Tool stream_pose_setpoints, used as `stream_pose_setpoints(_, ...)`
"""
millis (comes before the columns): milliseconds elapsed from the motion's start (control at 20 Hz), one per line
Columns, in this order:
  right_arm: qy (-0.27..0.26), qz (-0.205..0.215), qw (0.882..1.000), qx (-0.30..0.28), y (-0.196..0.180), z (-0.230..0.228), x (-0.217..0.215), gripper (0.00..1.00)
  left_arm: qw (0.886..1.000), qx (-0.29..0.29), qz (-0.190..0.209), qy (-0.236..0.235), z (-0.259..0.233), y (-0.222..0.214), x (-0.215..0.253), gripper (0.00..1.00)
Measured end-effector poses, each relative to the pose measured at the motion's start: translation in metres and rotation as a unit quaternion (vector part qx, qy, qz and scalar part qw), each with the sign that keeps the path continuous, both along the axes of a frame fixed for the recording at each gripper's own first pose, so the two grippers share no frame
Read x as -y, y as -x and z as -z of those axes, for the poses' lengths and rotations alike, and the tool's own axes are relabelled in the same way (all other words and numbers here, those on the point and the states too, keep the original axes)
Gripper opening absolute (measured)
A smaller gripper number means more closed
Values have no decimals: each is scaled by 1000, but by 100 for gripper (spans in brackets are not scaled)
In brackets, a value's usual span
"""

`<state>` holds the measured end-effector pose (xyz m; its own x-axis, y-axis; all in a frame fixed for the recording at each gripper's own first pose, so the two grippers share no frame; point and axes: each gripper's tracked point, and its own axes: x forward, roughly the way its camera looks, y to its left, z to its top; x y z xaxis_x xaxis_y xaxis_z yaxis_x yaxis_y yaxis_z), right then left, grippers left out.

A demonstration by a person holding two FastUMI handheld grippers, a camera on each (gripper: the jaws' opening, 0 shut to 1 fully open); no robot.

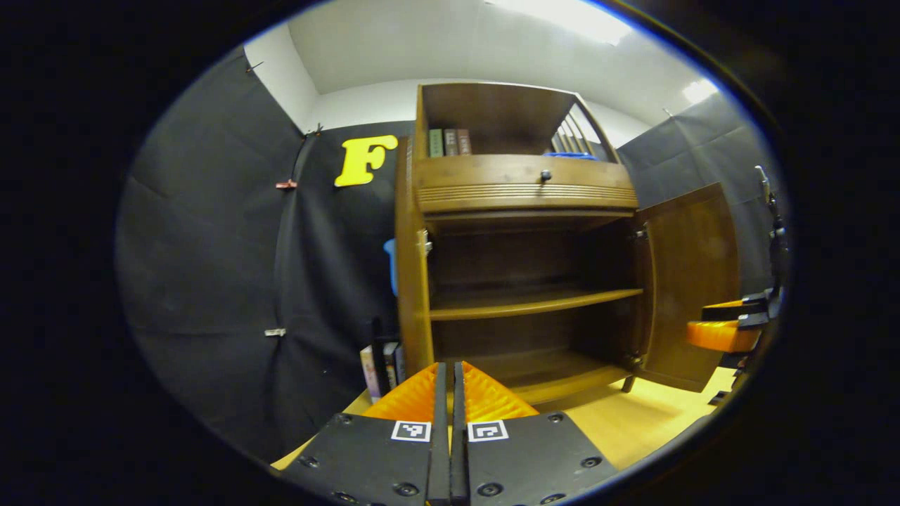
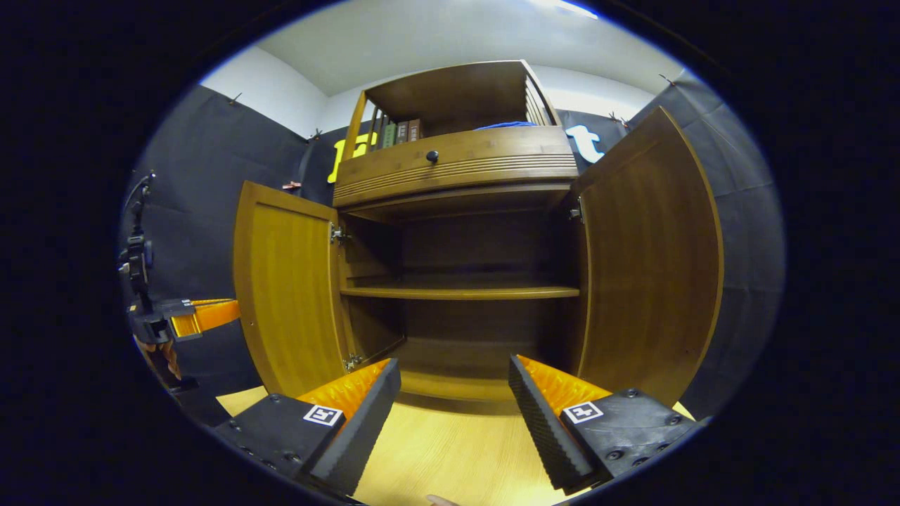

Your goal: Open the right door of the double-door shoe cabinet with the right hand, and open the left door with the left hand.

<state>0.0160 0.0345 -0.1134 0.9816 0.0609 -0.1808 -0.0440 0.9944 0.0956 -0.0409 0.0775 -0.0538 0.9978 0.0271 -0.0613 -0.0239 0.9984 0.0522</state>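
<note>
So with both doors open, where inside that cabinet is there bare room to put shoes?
The middle shelf and the bottom board lie bare between the left door and right door. The top nook is crowded: books and something blue.

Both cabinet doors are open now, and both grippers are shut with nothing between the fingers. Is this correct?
Not quite. Both doors, left door and right door, are open, and the left gripper is shut with nothing between its fingers. But the right gripper is open, its fingers spread wide apart, as the right gripper view shows.
</note>
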Motion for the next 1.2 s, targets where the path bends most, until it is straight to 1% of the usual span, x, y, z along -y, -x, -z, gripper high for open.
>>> stream_pose_setpoints(150, -4, 3, 1000, 4, -5, -9, -4, 98, 1000, 2, 19, 5, -7, -14, 23, 5)
stream_pose_setpoints(350, 24, 11, 999, 21, -11, -23, -6, 98, 998, -5, 54, 33, -14, -33, 56, 5)
stream_pose_setpoints(400, 32, 12, 999, 26, -13, -27, -6, 100, 997, -6, 62, 37, -16, -37, 64, 5)
stream_pose_setpoints(450, 38, 15, 999, 31, -16, -31, -5, 98, 997, -7, 67, 39, -17, -42, 71, 5)
stream_pose_setpoints(500, 40, 20, 998, 37, -18, -34, -4, 100, 997, -3, 71, 39, -21, -46, 77, 5)
stream_pose_setpoints(600, 40, 23, 998, 38, -23, -37, -7, 98, 997, 1, 74, 38, -23, -52, 85, 6)
stream_pose_setpoints(650, 41, 20, 998, 36, -24, -36, -10, 95, 997, 2, 72, 35, -23, -55, 88, 23)
stream_pose_setpoints(700, 44, 19, 998, 37, -24, -37, -13, 98, 997, 3, 67, 30, -24, -59, 89, 39)
stream_pose_setpoints(800, 54, 21, 997, 45, -27, -43, -14, 98, 997, -2, 65, 29, -21, -64, 96, 73)
stream_pose_setpoints(850, 59, 21, 997, 49, -27, -45, -14, 95, 997, -5, 71, 33, -19, -65, 103, 90)
stream_pose_setpoints(950, 61, 19, 997, 50, -28, -44, -16, 95, 996, -11, 75, 44, -17, -68, 106, 93)
stream_pose_setpoints(1000, 61, 18, 997, 48, -28, -43, -15, 95, 996, -13, 72, 46, -16, -68, 107, 93)
stream_pose_setpoints(1050, 62, 19, 997, 46, -29, -42, -14, 98, 997, -13, 68, 44, -15, -69, 106, 93)
stream_pose_setpoints(1200, 62, 24, 997, 45, -33, -41, -10, 97, 998, -6, 56, 39, -17, -71, 105, 93)
